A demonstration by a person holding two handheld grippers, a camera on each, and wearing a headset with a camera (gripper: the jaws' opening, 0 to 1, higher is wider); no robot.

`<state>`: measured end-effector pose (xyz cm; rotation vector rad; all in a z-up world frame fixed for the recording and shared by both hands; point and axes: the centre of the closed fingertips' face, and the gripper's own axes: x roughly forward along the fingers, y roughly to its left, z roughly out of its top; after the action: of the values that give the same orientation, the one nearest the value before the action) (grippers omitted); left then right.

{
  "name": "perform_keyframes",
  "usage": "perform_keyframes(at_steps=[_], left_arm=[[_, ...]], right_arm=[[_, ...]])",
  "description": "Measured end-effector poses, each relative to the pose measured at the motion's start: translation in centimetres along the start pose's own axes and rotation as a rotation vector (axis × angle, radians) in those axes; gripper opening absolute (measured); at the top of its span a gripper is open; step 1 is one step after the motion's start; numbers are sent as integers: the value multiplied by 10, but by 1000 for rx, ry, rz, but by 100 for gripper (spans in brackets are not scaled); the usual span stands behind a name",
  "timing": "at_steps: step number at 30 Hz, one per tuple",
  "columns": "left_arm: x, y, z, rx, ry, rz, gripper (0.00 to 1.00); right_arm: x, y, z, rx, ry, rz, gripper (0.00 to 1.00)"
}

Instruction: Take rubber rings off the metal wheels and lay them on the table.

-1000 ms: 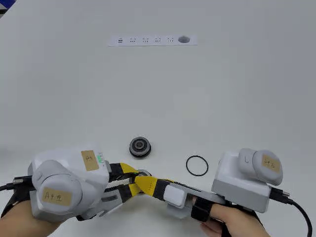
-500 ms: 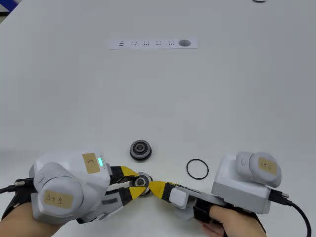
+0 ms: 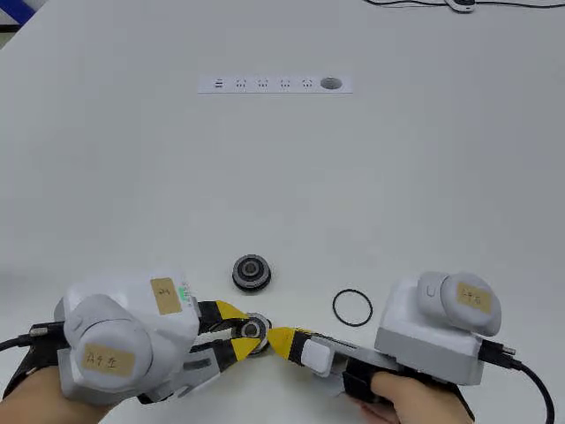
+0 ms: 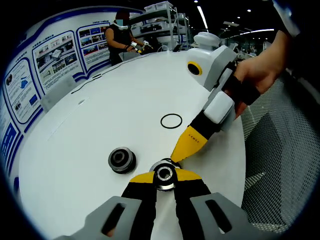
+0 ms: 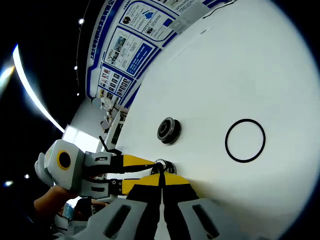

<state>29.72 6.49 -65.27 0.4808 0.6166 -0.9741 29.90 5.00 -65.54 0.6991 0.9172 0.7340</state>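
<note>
Head view: right gripper (image 3: pixel 279 338), jaws together, has backed off to the rim of the metal wheel (image 3: pixel 255 329) clamped in the left gripper (image 3: pixel 242 329), so its ring looks still on; one rubber ring (image 3: pixel 353 308) already lies on the table (image 3: pixel 397 177).

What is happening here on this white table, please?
A person works with a hand-held gripper in each hand. The left hand-held gripper is shut on a metal wheel low over the table. The right hand-held gripper has its yellow tips closed at that wheel's edge, probably to pull its rubber band off, though the grip itself is too small to see. One loose rubber ring lies on the table, and a second metal wheel stands apart.
</note>
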Motion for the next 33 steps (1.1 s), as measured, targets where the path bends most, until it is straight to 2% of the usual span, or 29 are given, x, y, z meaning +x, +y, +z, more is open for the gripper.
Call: perform_keyframes(at_steps=[8,25,33], left_arm=[[0,-1,0,2,3,-5,13],[0,0,0,-2,1,-5,13],[0,0,0,-2,1,-4,13]], right_arm=[[2,3,-1,-42,13,-3,1],[8,8,-2,-77,29,10,1],[9,19,1,-84,20,53,1]])
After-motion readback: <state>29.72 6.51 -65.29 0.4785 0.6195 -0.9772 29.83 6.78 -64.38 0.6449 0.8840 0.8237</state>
